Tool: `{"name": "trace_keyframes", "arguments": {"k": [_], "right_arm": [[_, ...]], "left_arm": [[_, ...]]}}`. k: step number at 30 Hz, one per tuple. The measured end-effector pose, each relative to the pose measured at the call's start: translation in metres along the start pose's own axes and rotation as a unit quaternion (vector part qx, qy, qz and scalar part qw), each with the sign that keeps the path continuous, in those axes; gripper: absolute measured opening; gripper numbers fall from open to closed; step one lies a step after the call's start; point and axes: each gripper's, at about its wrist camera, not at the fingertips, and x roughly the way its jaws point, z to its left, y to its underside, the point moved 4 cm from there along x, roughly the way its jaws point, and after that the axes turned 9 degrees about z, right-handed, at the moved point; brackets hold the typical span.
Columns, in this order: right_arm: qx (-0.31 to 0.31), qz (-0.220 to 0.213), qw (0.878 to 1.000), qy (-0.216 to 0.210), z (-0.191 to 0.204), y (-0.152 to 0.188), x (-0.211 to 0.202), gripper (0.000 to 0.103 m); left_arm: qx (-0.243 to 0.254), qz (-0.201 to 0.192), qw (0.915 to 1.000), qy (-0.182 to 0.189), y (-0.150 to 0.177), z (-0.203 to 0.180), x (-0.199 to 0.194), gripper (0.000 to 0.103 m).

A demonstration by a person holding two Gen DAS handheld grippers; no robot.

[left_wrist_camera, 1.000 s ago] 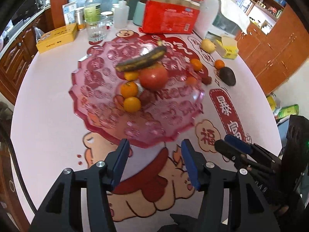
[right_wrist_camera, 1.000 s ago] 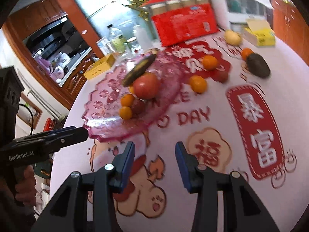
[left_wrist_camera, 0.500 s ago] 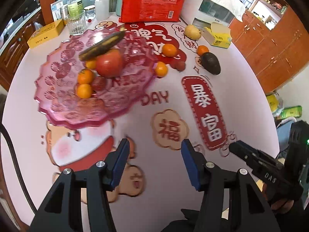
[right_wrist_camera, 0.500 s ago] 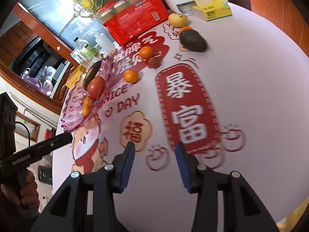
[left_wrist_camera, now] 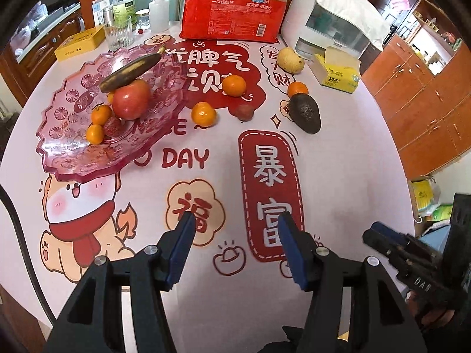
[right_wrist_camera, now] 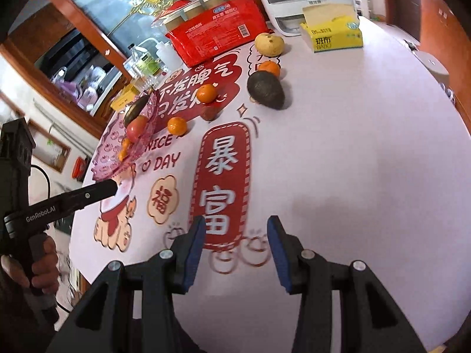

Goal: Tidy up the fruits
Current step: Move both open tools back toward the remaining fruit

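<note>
Two empty grippers hang over a round table spread with a pale cartoon-printed cloth, and we read this as the reach between placements: some fruit is already gathered, some is loose. Largest is the pink scalloped fruit plate on the left side, carrying a darkened banana, a red apple, several small mandarins and a small dark red fruit. Beyond it on the bare cloth lie an avocado, a yellowish pear, three mandarins and a small reddish fruit, all well apart from the plate. Our left gripper has its blue pads moderately apart and widening slightly with nothing between them; our right gripper stands part-open and also holds nothing. Next, we judge, one gripper must travel forward to a loose fruit, straddle it, close gently, and carry it to the plate.
</note>
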Motion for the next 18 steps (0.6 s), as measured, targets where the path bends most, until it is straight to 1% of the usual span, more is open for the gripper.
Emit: {"name": "trace_keyframes", "arguments": {"k": [2,6,10,13,15,18], "right_arm": [[-0.015,0.006,1.000,0.004,-0.011,-0.010,-0.005,0.044],[-0.048,0.016,0.998,0.029,-0.027,-0.034,-0.013,0.044],[-0.073,0.010,0.997,0.030,-0.037,-0.064,-0.027,0.044],[-0.099,0.007,0.995,0.031,-0.038,-0.090,-0.034,0.044],[-0.122,0.009,0.992,0.024,-0.035,-0.110,-0.038,0.051],[-0.160,0.007,0.987,0.024,-0.027,-0.140,-0.040,0.056]], "left_arm": [[-0.003,-0.001,1.0000,-0.004,-0.005,-0.005,-0.001,0.057],[-0.003,0.000,1.0000,-0.002,-0.022,-0.009,-0.006,0.057],[-0.015,-0.008,0.9998,0.010,-0.048,-0.008,-0.012,0.057],[-0.025,-0.017,0.9995,0.007,-0.070,-0.007,-0.017,0.057],[-0.024,-0.021,0.9995,0.001,-0.082,-0.008,-0.018,0.057],[-0.024,-0.022,0.9995,-0.005,-0.099,-0.010,-0.016,0.057]]}}
